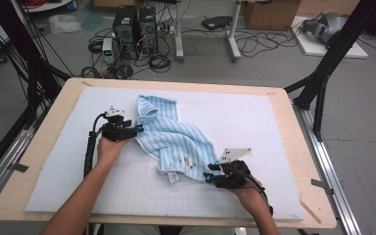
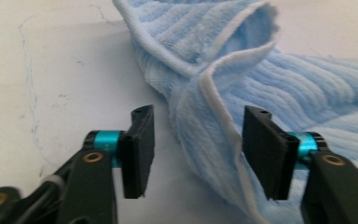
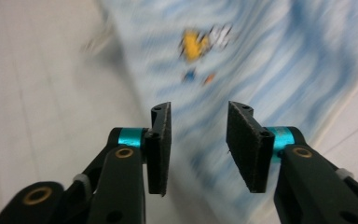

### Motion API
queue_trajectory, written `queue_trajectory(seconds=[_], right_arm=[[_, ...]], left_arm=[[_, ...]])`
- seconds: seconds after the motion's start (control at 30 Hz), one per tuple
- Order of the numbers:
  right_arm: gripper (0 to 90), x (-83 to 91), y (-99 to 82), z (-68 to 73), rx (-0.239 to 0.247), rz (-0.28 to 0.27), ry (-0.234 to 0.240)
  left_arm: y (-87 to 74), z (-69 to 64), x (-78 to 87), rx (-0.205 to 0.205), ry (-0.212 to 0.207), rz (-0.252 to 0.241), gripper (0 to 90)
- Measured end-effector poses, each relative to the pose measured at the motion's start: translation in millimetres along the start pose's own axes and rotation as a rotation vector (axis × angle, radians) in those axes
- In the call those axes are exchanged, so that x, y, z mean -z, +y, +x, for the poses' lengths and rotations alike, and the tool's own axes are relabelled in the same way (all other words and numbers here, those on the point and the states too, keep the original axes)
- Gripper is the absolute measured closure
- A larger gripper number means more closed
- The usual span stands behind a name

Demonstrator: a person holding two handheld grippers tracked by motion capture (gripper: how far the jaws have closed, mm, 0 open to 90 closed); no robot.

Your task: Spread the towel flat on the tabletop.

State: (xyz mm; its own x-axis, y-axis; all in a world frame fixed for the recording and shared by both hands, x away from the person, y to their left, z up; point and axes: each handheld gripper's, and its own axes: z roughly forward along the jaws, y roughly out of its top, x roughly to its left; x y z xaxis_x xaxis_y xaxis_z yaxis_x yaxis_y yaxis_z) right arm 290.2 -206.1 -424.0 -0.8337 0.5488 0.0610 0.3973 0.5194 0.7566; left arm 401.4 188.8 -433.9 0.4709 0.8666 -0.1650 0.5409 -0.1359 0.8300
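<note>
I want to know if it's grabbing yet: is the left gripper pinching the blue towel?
Apart. In the left gripper view, the left gripper stands open with the towel fold between its pads, unpinched.

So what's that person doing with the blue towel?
A person holds a gripper in each hand and works on a light blue striped towel that lies rumpled on a pale mat. The left gripper is open, with a white-edged fold of the towel between its jaws but not pinched. The right gripper is open too, close to the towel's corner with the little picture. Neither one grips the towel.
</note>
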Motion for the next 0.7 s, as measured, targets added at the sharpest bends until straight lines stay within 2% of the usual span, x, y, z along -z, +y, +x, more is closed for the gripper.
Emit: queue_trajectory(seconds=[0.03,0.13,0.2,0.27,0.33,0.4,0.47,0.53,0.7], right_arm=[[56.5,-0.2,3.0,-2.3,-0.011,-0.027,-0.014],[56.1,-5.5,12.6,-11.2,-0.030,-0.061,-0.094],[54.7,-12.1,18.8,-20.0,-0.049,-0.078,-0.140],[51.0,-19.9,24.8,-28.8,-0.063,-0.108,-0.162],[48.9,-28.0,32.7,-36.7,-0.068,-0.113,-0.183],[52.1,-35.3,41.8,-43.4,-0.064,-0.121,-0.211],[57.8,-44.5,51.9,-51.5,-0.064,-0.096,-0.236],[59.2,-57.4,62.6,-58.3,-0.052,-0.049,-0.221],[58.0,-89.4,79.6,-58.7,-0.009,0.011,-0.166]], left_arm=[[0.0,-1.5,3.8,-0.004,-0.013,0.014,39.1],[-2.2,-7.2,17.0,-0.056,-0.014,-0.016,41.3],[-4.9,-9.3,23.2,-0.059,-0.032,-0.031,41.3],[-9.1,-11.0,27.9,-0.073,-0.047,-0.037,41.1],[-13.8,-12.3,30.3,-0.082,-0.069,-0.038,40.9],[-17.5,-13.8,29.8,-0.090,-0.091,-0.025,40.8],[-19.3,-15.2,28.3,-0.103,-0.098,-0.014,40.9],[-21.2,-17.2,27.3,-0.104,-0.106,-0.008,41.0],[-23.7,-17.7,29.0,-0.107,-0.114,-0.002,41.0]])
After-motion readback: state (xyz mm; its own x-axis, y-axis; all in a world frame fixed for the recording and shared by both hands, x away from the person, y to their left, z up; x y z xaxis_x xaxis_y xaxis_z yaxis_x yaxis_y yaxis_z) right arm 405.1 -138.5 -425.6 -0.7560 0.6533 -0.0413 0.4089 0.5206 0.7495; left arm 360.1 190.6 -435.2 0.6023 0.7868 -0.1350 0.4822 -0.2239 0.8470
